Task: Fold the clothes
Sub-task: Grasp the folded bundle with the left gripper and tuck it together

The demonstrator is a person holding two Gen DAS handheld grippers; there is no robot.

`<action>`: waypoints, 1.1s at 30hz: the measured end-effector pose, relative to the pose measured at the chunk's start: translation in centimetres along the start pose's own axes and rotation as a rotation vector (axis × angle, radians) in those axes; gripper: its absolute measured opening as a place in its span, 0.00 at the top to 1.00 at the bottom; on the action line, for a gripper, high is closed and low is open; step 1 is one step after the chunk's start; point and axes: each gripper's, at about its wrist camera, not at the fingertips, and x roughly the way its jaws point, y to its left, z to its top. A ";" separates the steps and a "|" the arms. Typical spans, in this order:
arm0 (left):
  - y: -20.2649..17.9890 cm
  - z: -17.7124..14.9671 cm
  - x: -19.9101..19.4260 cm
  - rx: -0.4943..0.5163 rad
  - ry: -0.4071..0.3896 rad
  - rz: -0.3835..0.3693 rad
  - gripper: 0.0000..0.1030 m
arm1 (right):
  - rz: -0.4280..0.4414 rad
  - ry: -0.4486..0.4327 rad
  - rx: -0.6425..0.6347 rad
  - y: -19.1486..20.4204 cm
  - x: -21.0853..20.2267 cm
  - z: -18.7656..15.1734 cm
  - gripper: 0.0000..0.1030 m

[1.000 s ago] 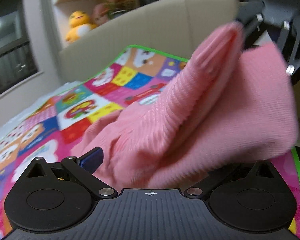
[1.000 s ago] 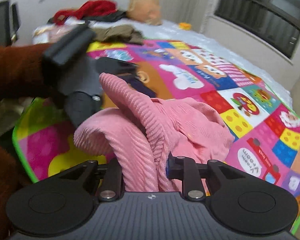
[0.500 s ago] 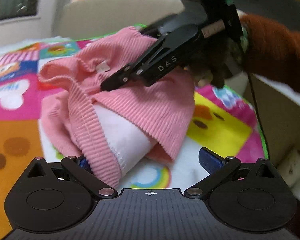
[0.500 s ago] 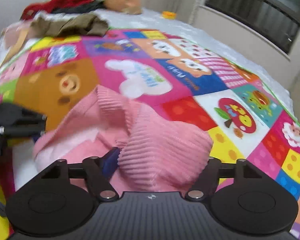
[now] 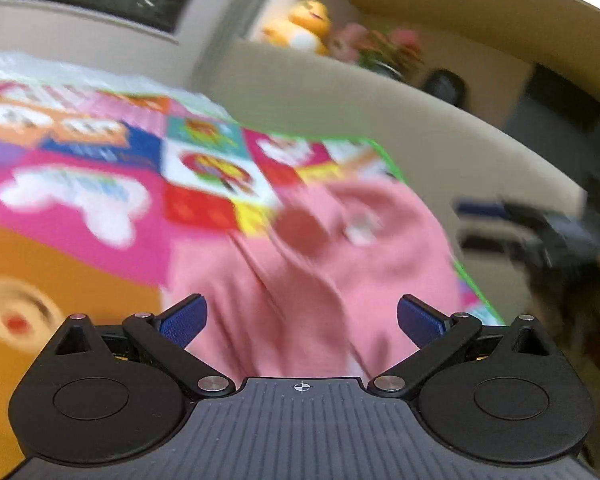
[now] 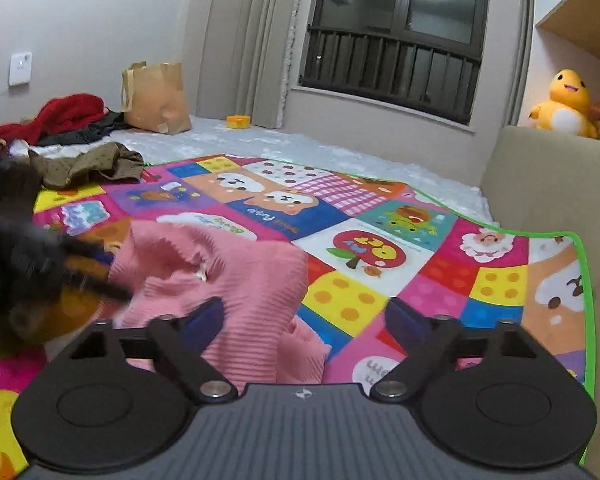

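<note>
A pink ribbed garment point(image 5: 332, 264) lies bunched on the colourful play mat point(image 5: 80, 200); it also shows in the right wrist view point(image 6: 228, 280). My left gripper point(image 5: 300, 320) is open just above the garment and holds nothing. My right gripper point(image 6: 304, 320) is open over the garment's right edge and holds nothing. The left gripper appears as a dark blur point(image 6: 28, 256) at the left of the right wrist view, and the right gripper as a blur point(image 5: 540, 232) at the right of the left wrist view.
A pile of red, dark and olive clothes point(image 6: 72, 148) and a paper bag point(image 6: 156, 96) lie at the mat's far side. A beige sofa point(image 6: 556, 208) borders the mat point(image 6: 420, 248). A yellow plush duck point(image 6: 564, 104) sits behind it.
Both grippers let go of the pink garment and drew back; it now lies bunched on the mat. The left wrist view has swung and is blurred.
</note>
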 end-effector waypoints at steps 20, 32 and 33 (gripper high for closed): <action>-2.7 -0.6 -3.9 0.014 0.032 0.065 0.00 | -0.140 0.068 0.446 -5.4 8.3 -8.1 0.00; -6.9 -2.4 -1.3 0.233 0.124 0.171 0.56 | -0.053 0.046 0.726 -7.4 6.7 -11.3 0.00; -6.8 -2.3 -1.4 0.231 0.121 0.171 0.57 | -0.052 0.050 0.722 -7.4 6.7 -11.3 0.00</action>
